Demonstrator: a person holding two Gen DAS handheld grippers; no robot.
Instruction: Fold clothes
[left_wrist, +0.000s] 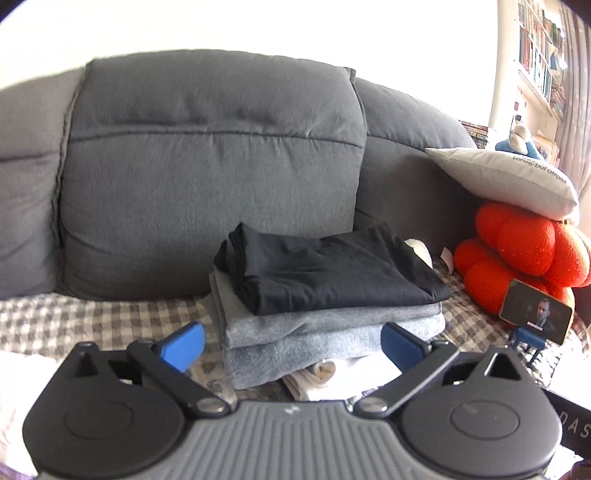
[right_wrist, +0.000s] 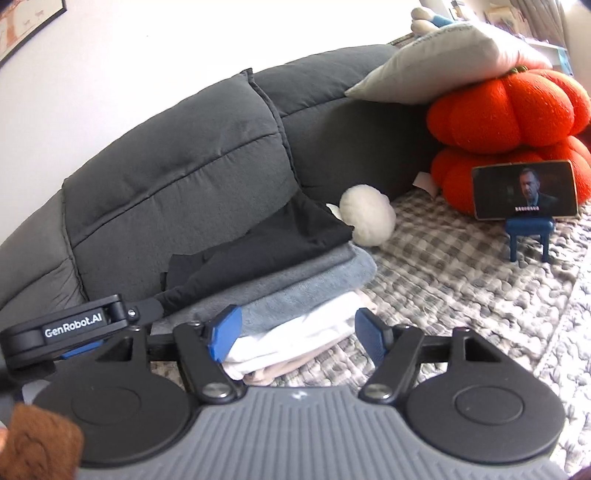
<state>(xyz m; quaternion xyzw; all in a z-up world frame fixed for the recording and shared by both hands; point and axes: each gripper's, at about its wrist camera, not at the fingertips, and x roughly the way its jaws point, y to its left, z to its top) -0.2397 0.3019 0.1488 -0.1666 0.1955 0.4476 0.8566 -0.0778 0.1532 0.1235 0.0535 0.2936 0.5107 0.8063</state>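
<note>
A stack of folded clothes lies on the sofa seat: a black garment (left_wrist: 325, 273) on top, grey garments (left_wrist: 332, 328) under it, white cloth (left_wrist: 332, 376) at the bottom. My left gripper (left_wrist: 291, 347) is open wide in front of the stack, its blue pads (left_wrist: 184, 345) on either side of the grey layers. The right wrist view shows the same stack from its right end: black garment (right_wrist: 258, 251), grey layers (right_wrist: 295, 291), white cloth (right_wrist: 295, 339). My right gripper (right_wrist: 297, 338) is open, level with the white cloth. The left gripper's body (right_wrist: 74, 326) sits at the stack's near left corner.
Dark grey sofa back cushions (left_wrist: 207, 166) rise behind the stack, over a checked blanket (right_wrist: 443, 266). To the right are orange pumpkin cushions (right_wrist: 506, 110), a white pillow (right_wrist: 443, 62), a phone on a blue stand (right_wrist: 524, 192) and a white fluffy ball (right_wrist: 367, 216). A brown fuzzy sleeve (right_wrist: 40, 443) shows at the lower left.
</note>
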